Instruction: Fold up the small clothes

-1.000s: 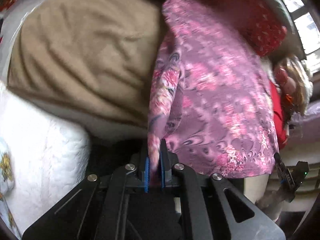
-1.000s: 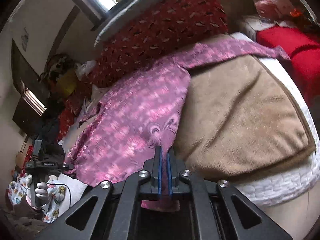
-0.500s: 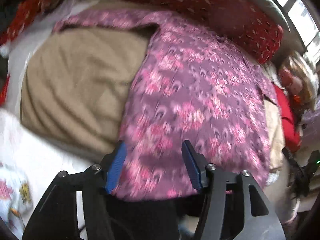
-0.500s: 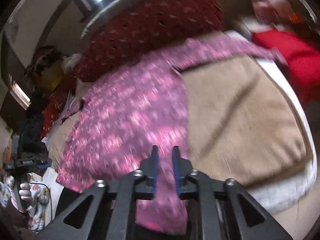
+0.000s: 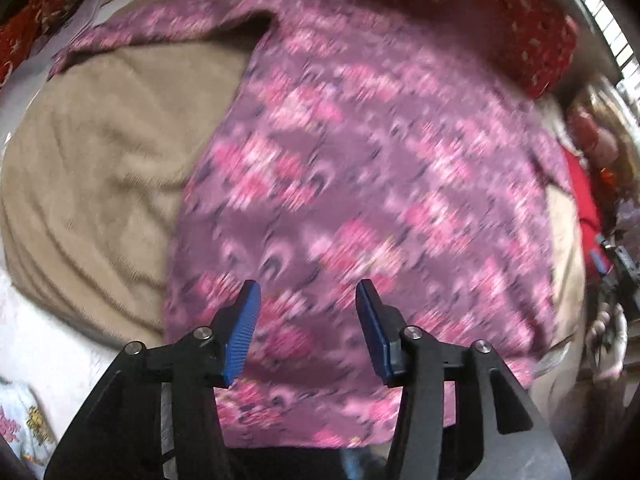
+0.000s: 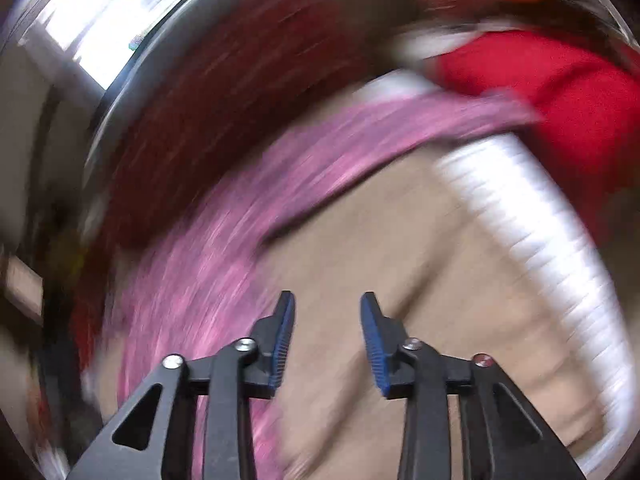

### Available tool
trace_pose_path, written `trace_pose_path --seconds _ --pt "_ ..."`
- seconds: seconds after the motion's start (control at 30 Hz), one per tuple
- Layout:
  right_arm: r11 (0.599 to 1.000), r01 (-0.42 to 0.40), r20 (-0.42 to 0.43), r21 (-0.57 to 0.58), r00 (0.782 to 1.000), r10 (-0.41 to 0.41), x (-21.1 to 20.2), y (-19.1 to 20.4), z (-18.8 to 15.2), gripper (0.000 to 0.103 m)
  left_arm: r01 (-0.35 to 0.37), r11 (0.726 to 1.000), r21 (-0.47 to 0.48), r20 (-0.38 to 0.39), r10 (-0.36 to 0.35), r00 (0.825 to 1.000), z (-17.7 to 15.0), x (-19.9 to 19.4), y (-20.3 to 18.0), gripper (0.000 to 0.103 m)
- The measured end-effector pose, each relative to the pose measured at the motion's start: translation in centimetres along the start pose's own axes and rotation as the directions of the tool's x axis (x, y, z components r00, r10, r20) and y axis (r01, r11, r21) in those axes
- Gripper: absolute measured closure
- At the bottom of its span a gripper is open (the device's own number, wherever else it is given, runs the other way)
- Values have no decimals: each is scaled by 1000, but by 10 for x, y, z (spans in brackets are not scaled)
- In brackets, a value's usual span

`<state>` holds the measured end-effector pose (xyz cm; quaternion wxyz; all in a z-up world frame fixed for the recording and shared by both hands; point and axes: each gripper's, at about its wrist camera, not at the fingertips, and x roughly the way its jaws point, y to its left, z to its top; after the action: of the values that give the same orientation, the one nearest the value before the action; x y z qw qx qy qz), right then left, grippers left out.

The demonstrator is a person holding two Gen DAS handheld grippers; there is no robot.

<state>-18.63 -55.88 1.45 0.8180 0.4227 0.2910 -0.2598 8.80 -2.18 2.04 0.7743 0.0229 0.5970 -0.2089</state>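
A pink and purple patterned garment (image 5: 360, 184) lies spread flat over a tan blanket (image 5: 108, 160) on the bed, one sleeve stretched to the far left. My left gripper (image 5: 308, 292) is open and empty just above the garment's near hem. In the blurred right wrist view the garment (image 6: 224, 240) lies to the left, its sleeve running up to the right. My right gripper (image 6: 328, 304) is open and empty over the tan blanket (image 6: 400, 248), beside the garment's edge.
A dark red patterned pillow (image 5: 500, 12) lies behind the garment. A white quilt (image 5: 44, 344) borders the blanket; it also shows in the right wrist view (image 6: 552, 264). A red cloth (image 6: 560, 96) lies beyond it. The right gripper and hand (image 5: 612, 292) show at the far right.
Both grippers have let go of the garment and opened. The garment has dropped flat on the blanket. The right gripper has swung right, over the tan blanket.
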Motion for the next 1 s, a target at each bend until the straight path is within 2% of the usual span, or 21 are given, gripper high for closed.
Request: trace_pose_path --seconds 0.1,0.2,0.23,0.43,0.47,0.5,0.53,0.67,0.77,0.87,1.0 --pt "975 66 17 213 997 -72 16 -58 51 59 22 1000 21 13 -22 1000 19 6 -24 55" --pt "921 -1 50 389 999 -20 41 -92 77 54 17 998 63 6 -17 1000 43 26 -51 54" --pt "899 -30 59 437 998 5 51 -100 84 47 22 998 66 -1 -22 1000 48 30 -57 54" --pt "821 -51 86 568 996 3 112 -117 107 47 82 995 60 -29 -80 996 95 68 -90 54" --pt "821 -56 96 569 995 1 117 -120 109 55 79 995 61 -21 -78 997 104 73 -96 54" --pt "836 -42 101 547 995 -16 119 -119 111 66 79 995 61 -15 -79 997 110 77 -100 54" --pt "850 -36 105 526 994 -23 122 -118 117 97 83 995 55 -3 -83 997 119 82 -105 54" --pt "932 -34 184 360 982 -35 103 -81 130 97 53 998 40 49 -55 997 151 95 -123 54" --pt "973 -75 193 216 981 32 90 -34 136 97 24 999 46 75 -27 997 166 102 -134 54" --pt "987 -138 158 85 980 124 85 23 129 97 11 998 56 104 -17 994 170 105 -136 54" --pt "973 -230 81 -29 969 232 93 98 101 97 48 997 55 125 -54 991 172 106 -123 54"
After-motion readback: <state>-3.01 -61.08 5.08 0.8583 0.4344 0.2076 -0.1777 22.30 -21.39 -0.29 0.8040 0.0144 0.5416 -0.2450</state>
